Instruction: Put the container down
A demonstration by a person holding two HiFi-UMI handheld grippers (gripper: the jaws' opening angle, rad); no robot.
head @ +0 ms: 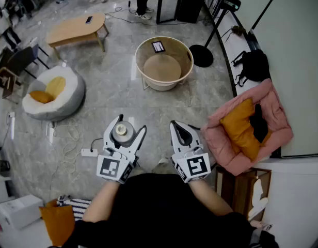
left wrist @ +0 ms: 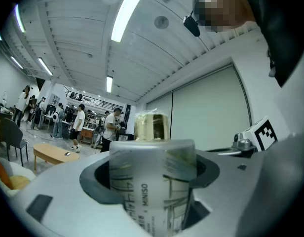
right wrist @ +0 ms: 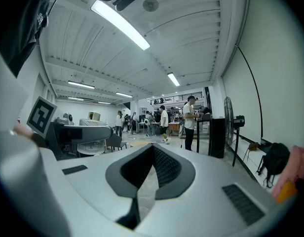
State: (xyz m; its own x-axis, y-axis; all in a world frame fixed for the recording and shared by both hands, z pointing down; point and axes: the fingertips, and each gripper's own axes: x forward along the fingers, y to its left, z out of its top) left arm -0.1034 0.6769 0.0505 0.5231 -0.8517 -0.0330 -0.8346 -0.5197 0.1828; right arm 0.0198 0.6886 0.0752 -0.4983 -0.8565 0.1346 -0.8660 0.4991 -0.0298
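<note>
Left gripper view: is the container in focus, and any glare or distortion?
Left gripper view: the frosted printed cylindrical container with gold cap is close and slightly blurred; fisheye bends the long ceiling light strip, which glares white. Right gripper view: same curvature, background sharp. Head view: evenly lit.

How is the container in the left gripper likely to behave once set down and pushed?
The container looks like a rigid, smooth cylinder, so it may slip in the left gripper. It seems taller than wide with a narrower gold cap, so it probably tips if nudged, then rolls.
</note>
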